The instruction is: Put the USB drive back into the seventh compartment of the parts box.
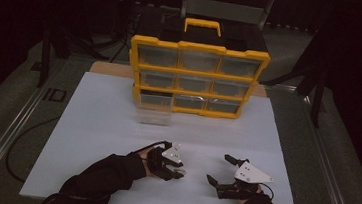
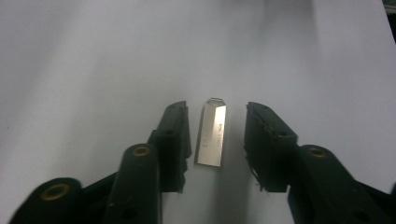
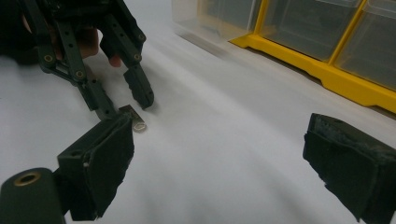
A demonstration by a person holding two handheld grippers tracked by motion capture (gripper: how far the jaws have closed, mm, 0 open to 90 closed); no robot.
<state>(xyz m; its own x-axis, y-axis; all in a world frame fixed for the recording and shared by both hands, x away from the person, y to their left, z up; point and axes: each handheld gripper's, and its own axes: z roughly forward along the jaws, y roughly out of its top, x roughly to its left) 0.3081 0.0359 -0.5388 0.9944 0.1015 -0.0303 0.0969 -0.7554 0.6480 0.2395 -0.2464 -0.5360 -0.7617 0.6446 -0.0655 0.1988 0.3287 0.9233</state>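
My left gripper (image 1: 181, 170) is low over the white board (image 1: 101, 124), jaws spread moderately, a small flat metal piece (image 2: 211, 133) lying on the board right between them. In the left gripper view the piece sits lengthwise along the jaws, pointed end away from me, closer to the left-hand jaw in that view, with a gap to each pad; neither pad touches it as far as I can tell. Tiny stamped text on it, too small to read.

My right gripper (image 1: 218, 170) is wide open, holding nothing, jaws resting low near the board and aimed toward my left gripper. In the right gripper view I see my left gripper (image 3: 123, 105) ahead and to the left of my own jaws, with the metal piece (image 3: 135, 117) under its tips, partly hidden behind my near jaw.

The yellow drawer organizer (image 1: 197, 77) stands well ahead of both grippers at the far edge of the board, 9 clear drawers in 3 rows, black handle on top. Its bottom-left drawer (image 1: 154, 110) is pulled out toward me. Contents of the drawers too dim to tell.
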